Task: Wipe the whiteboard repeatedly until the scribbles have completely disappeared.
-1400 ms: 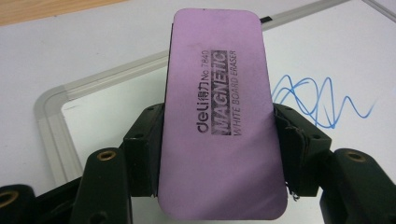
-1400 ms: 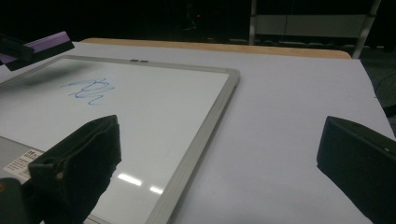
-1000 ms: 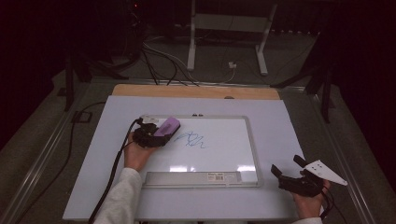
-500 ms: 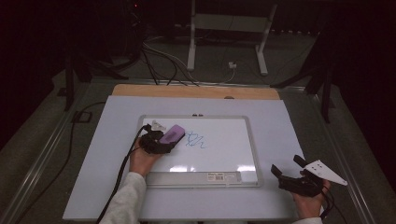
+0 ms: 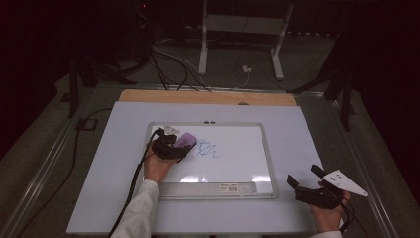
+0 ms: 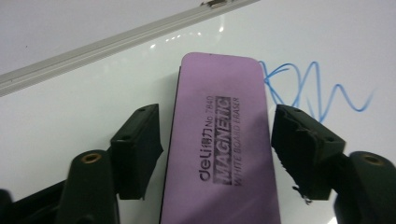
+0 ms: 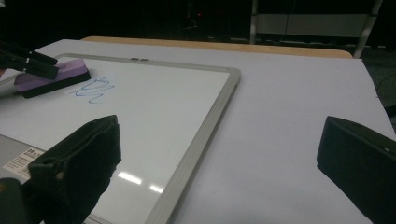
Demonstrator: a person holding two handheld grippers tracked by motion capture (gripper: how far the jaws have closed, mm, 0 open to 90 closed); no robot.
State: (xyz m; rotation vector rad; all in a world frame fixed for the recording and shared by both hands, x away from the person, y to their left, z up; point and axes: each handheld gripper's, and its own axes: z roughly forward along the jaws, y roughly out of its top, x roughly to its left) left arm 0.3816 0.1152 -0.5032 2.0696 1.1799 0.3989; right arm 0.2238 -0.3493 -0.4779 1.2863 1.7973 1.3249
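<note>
From above, my left gripper (image 5: 182, 148) has slid the purple eraser (image 5: 185, 139) rightward to the blue scribble (image 5: 208, 148)'s edge; its own view shows jaws flanking the eraser (image 6: 219, 144), grip uncertain; my right gripper (image 7: 219, 172) idles, jaws apart, so wiping looks imminent.

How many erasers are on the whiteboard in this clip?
1. The purple eraser lies on the whiteboard near its left end, between the jaws of the left gripper, right beside the blue scribble. None seem hidden.
</note>
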